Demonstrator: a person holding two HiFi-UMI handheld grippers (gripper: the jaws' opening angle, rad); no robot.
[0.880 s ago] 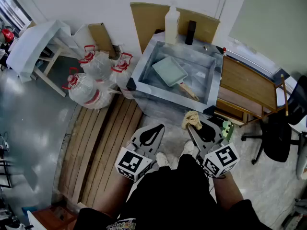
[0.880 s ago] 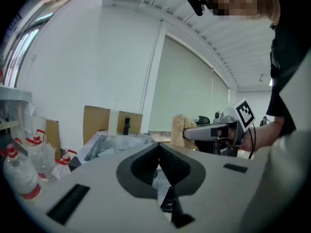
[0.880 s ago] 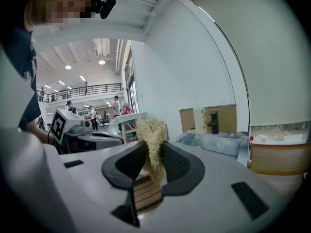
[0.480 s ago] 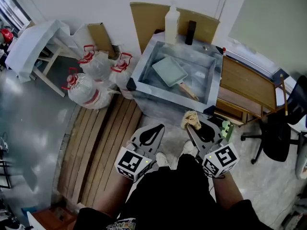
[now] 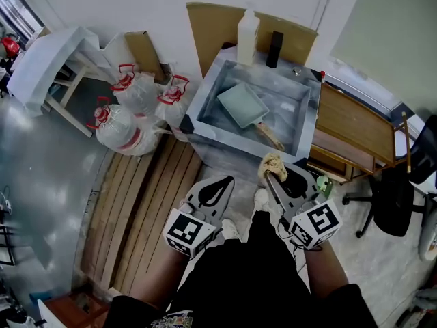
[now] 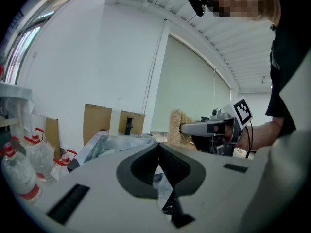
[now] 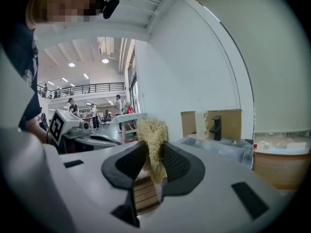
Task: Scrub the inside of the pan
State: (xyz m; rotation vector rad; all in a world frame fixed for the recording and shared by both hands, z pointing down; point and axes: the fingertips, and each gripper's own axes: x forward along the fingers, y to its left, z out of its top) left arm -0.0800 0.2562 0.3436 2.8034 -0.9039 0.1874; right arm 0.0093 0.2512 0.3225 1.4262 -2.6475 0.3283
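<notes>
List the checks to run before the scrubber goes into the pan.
1. Scrubber clamped in right gripper: ok.
2. Left gripper free to steady the pan: ok, shut and empty.
3. Pan reachable, inside up: ok, it lies in the sink.
4. Pan steadied: not ok, nothing holds its handle.
5. Scrubber at the pan: not ok, both grippers are short of the sink.
6. Water or soap in pan: cannot tell.

We see big work hall: high balcony rail (image 7: 82,87), ceiling lamps (image 7: 104,60), water jugs (image 5: 126,125), cardboard (image 5: 212,26), wood boards (image 5: 143,210) on floor, metal tub (image 5: 203,89).
</notes>
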